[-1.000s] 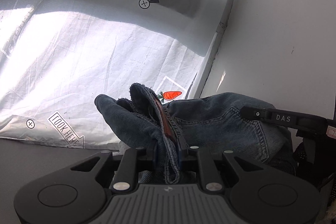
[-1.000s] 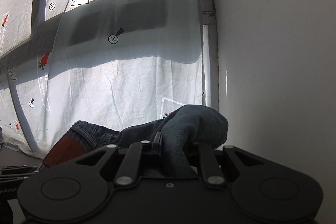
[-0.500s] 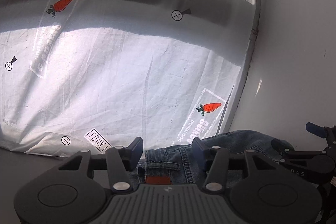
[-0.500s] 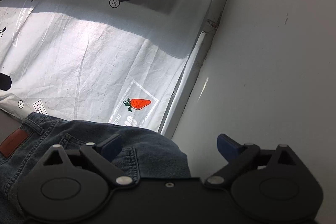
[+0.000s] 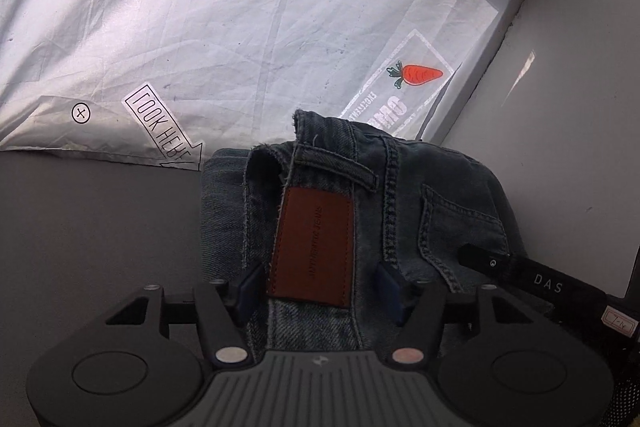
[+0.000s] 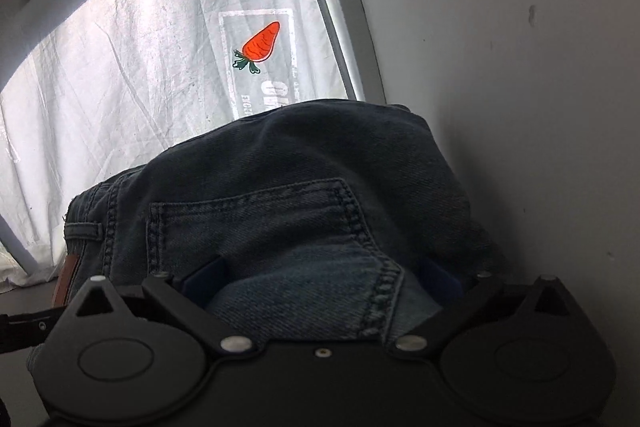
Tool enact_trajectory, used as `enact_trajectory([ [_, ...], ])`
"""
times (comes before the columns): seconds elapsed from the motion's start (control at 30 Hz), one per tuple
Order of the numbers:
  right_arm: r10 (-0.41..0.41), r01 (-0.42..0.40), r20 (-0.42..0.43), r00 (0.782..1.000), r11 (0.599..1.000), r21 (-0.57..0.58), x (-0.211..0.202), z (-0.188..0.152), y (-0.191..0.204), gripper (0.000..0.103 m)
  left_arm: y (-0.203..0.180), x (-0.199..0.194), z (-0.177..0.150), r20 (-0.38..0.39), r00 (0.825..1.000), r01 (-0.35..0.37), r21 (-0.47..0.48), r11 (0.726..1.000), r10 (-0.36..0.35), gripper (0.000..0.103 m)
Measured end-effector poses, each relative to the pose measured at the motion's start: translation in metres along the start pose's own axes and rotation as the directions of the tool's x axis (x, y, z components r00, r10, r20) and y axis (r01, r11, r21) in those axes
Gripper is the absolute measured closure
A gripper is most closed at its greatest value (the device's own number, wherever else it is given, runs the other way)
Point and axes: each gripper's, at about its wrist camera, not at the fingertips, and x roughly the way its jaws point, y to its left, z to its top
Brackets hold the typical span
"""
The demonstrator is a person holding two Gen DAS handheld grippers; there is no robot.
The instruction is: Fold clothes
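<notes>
left wrist view: both hand-held grippers, left (image 5: pixel 320 291) and right (image 6: pixel 320 279), gape over folded jeans (image 5: pixel 360 195) (unclamped).

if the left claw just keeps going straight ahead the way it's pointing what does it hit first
Most likely the folded jeans. The left claw stands open, its fingers either side of the brown leather patch, so the denim lies directly ahead. How near it is cannot be judged from this view.

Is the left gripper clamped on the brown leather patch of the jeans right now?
Apart. In the left wrist view the left gripper stands open, denim showing between each pad and the brown leather patch on the jeans.
</notes>
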Motion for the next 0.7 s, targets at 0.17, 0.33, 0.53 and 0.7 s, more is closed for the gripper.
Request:
enact_trajectory([
  [0.17, -0.05, 0.052, 0.042, 0.998, 0.998, -0.036, -0.04, -0.008, 0.027, 0.0, -0.003, -0.031, 0.001, 0.036, 0.999, -0.028, 0.038, 0.999, 0.026, 0.04],
  [0.33, -0.08, 0.083, 0.095, 0.992, 0.996, -0.029, -0.093, -0.019, 0.052, 0.0, 0.0, -0.094, -0.001, 0.11, 0.993, -0.038, 0.037, 0.999, 0.034, 0.022],
  [0.53, -0.098, 0.104, 0.163, 0.982, 0.994, -0.025, -0.164, -0.039, 0.088, 0.0, -0.002, -0.19, -0.026, 0.232, 0.971, -0.085, 0.095, 0.992, 0.06, 0.0],
  [0.7, 0.013, 0.004, 0.216, 0.976, 0.997, -0.08, -0.224, -0.07, 0.127, 0.0, -0.005, -0.26, -0.055, 0.3, 0.952, -0.094, 0.104, 0.99, 0.059, 0.0],
])
